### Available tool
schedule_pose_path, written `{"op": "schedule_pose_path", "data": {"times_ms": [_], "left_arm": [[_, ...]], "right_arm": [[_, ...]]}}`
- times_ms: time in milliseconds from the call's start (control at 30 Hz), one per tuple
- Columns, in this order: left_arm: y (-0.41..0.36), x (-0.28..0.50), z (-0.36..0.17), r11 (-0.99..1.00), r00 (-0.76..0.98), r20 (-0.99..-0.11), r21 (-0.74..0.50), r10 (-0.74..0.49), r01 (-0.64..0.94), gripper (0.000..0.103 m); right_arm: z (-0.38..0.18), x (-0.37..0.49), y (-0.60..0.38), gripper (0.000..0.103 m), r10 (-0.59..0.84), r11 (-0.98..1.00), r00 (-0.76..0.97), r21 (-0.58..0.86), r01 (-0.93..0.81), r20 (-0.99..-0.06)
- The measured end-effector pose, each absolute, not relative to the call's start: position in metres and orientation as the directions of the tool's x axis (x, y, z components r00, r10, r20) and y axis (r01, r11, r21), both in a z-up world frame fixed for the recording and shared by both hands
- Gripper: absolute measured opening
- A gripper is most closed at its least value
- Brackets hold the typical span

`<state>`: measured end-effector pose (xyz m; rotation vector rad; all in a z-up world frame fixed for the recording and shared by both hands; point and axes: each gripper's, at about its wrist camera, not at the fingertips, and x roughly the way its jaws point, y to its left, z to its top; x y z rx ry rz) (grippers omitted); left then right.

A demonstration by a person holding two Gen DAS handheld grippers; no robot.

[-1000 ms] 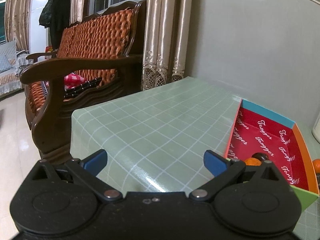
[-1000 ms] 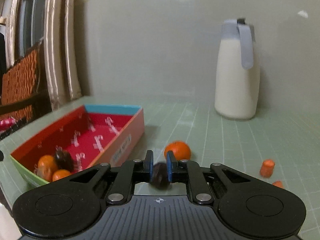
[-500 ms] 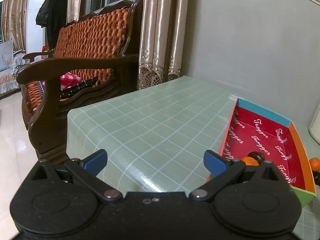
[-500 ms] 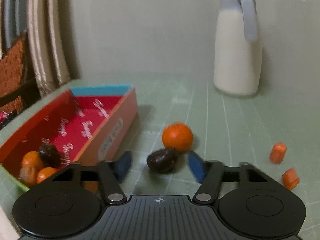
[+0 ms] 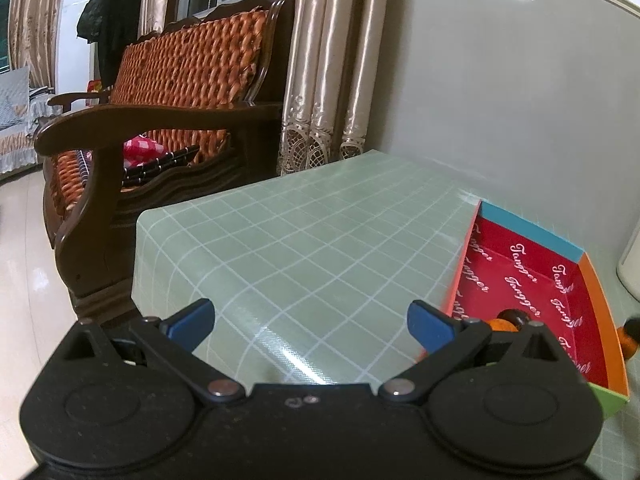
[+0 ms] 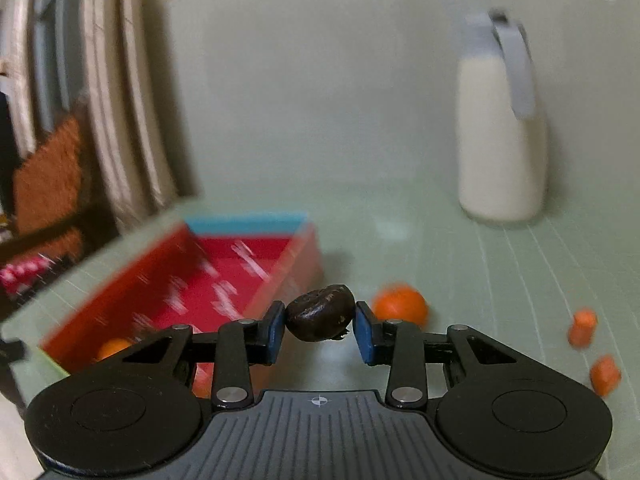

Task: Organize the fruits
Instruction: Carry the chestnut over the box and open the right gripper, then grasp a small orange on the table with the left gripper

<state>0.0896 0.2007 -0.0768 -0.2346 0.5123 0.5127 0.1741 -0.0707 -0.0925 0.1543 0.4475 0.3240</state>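
My right gripper is shut on a dark brown fruit and holds it above the table, just right of the red box. The box holds an orange fruit. An orange tangerine lies on the table behind the gripper. In the left wrist view my left gripper is open and empty over the green checked tablecloth. The red box lies to its right, with an orange fruit and a dark fruit inside.
A white jug with a grey handle stands at the back right. Two small orange pieces lie at the right. A wooden sofa and curtains stand beyond the table's left edge. The right wrist view is motion-blurred.
My right gripper opened over the dark fruit on the table, then shut on it and lifted it. The left gripper stayed open and shifted slightly.
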Motion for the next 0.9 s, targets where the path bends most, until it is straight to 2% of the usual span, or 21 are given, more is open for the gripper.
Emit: {"op": "schedule_pose_path", "data": {"times_ms": [100, 200, 333, 400, 433, 467, 533, 700, 833, 900], "left_arm": [[0.201, 0.089, -0.077, 0.848, 0.749, -0.519, -0.083, 0.412, -0.524, 0.097], [0.202, 0.088, -0.077, 0.845, 0.748, -0.520, -0.087, 0.413, -0.527, 0.097], [0.203, 0.088, -0.077, 0.843, 0.746, -0.520, -0.087, 0.415, -0.530, 0.097], [0.203, 0.089, -0.077, 0.844, 0.747, -0.520, -0.088, 0.415, -0.530, 0.097], [0.203, 0.088, -0.077, 0.844, 0.747, -0.521, -0.088, 0.413, -0.529, 0.097], [0.203, 0.088, -0.077, 0.845, 0.747, -0.521, -0.088, 0.413, -0.528, 0.097], [0.202, 0.088, -0.077, 0.847, 0.749, -0.519, -0.085, 0.412, -0.525, 0.097], [0.192, 0.090, -0.076, 0.861, 0.757, -0.514, -0.069, 0.402, -0.504, 0.097], [0.177, 0.093, -0.077, 0.884, 0.779, -0.496, -0.047, 0.384, -0.465, 0.097], [0.166, 0.096, -0.076, 0.899, 0.793, -0.489, -0.038, 0.363, -0.436, 0.097]], "right_arm": [[-0.078, 0.167, -0.059, 0.037, 0.408, 0.910, 0.841, 0.224, -0.348, -0.355], [-0.075, 0.161, -0.039, 0.037, 0.465, 0.885, 0.806, 0.192, -0.423, -0.367], [-0.078, 0.153, -0.018, 0.038, 0.472, 0.878, 0.792, 0.130, -0.460, -0.387], [-0.079, 0.149, -0.014, 0.050, 0.460, 0.883, 0.797, 0.108, -0.457, -0.391], [-0.079, 0.148, -0.014, 0.071, 0.456, 0.885, 0.801, 0.102, -0.454, -0.387], [-0.078, 0.143, -0.016, 0.081, 0.449, 0.889, 0.813, 0.096, -0.447, -0.371], [-0.076, 0.133, -0.022, 0.081, 0.434, 0.897, 0.834, 0.082, -0.434, -0.341], [-0.075, 0.130, -0.048, 0.082, 0.367, 0.929, 0.867, 0.082, -0.362, -0.337], [-0.076, 0.122, -0.082, 0.103, 0.229, 0.973, 0.920, 0.046, -0.226, -0.318], [-0.079, 0.117, -0.103, 0.103, 0.113, 0.993, 0.948, 0.010, -0.116, -0.297]]}}
